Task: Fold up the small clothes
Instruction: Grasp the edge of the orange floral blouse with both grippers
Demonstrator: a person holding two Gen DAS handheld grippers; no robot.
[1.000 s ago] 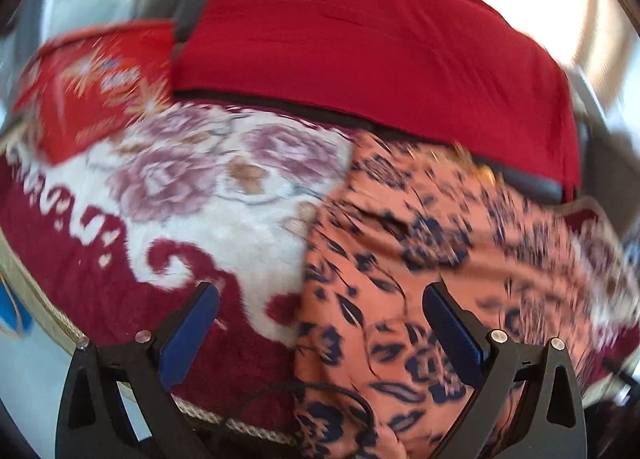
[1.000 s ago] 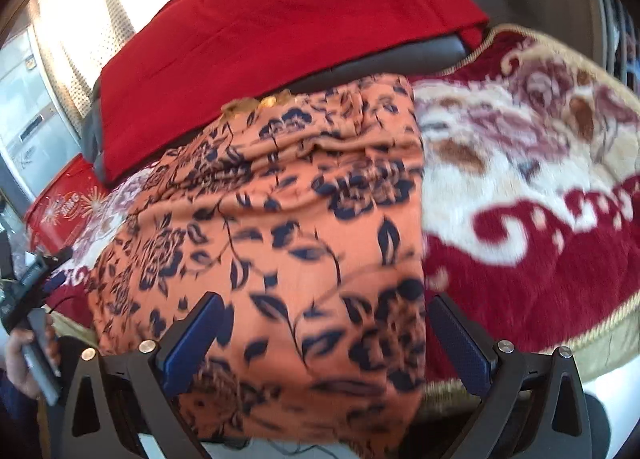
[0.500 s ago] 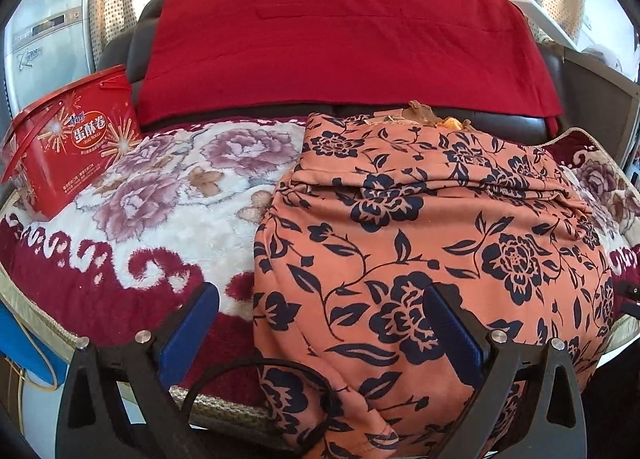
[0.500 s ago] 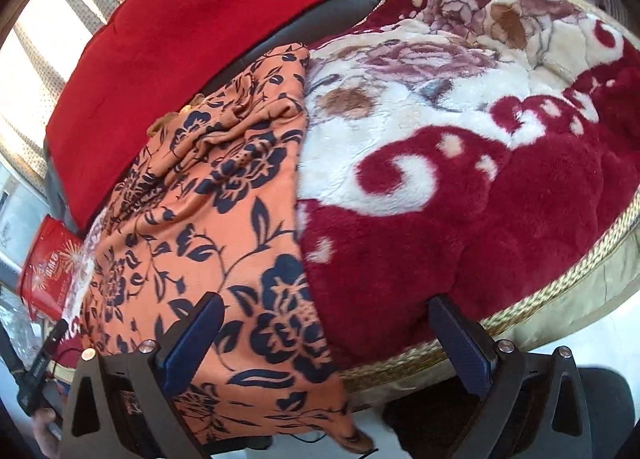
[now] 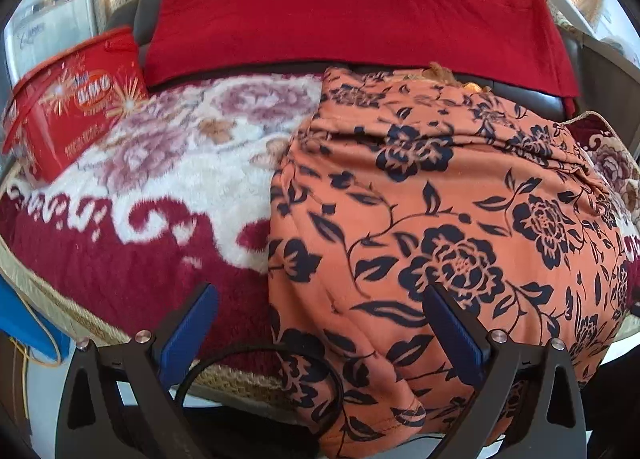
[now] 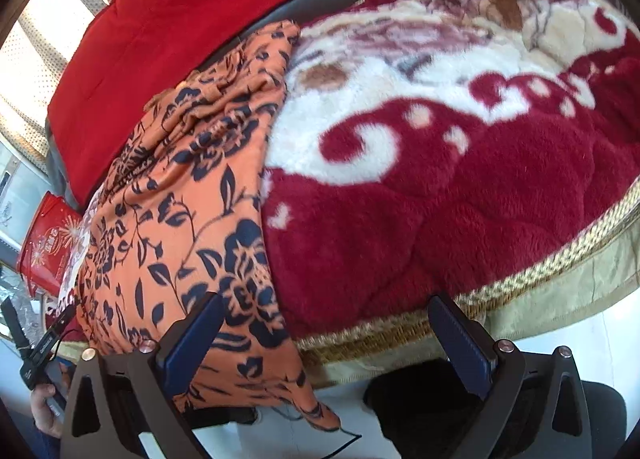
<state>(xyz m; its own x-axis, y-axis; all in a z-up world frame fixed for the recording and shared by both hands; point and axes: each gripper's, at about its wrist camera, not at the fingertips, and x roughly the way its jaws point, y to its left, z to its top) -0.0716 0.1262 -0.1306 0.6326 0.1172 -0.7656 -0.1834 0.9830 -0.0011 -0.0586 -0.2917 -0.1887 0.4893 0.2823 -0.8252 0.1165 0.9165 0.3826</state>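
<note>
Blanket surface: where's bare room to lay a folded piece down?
Free: the blanket between the red tin and the orange floral garment, and right of the garment in the right wrist view. Crowded: the middle, under the garment.

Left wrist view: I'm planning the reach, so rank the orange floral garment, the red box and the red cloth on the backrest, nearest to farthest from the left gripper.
1. Orange floral garment, between and right of the left gripper.
2. Red box, far left.
3. Red cloth, across the back.

Garment (image 5: 440, 199) lies on blanket (image 5: 180, 179) (box (image 5: 68, 111) far left).
</note>
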